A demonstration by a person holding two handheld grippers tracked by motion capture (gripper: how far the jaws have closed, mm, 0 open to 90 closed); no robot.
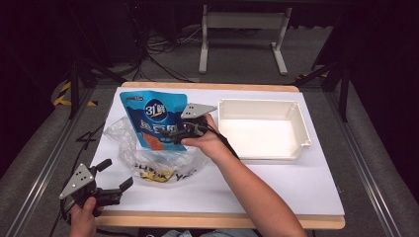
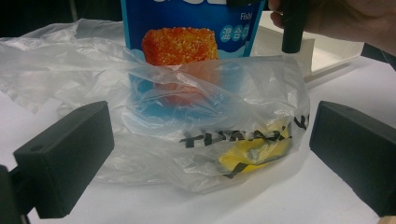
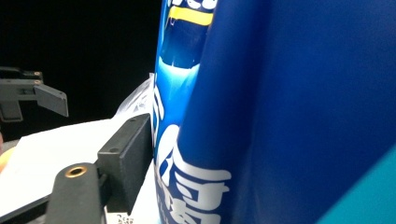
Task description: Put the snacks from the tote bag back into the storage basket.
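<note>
The room is dark, with a white table [image 1: 296, 182]. At the left, the left gripper [image 1: 114, 177] waits open. A blue pouch [image 1: 155, 118] stands in a clear bag [image 1: 148, 158], pinched by the right gripper [image 1: 179, 133]. A white tray [image 1: 301, 128] sits right.

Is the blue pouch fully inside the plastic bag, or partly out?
Partly out. The blue pouch stands with its lower end inside the plastic bag; its upper part rises clear above the bag's rim.
</note>
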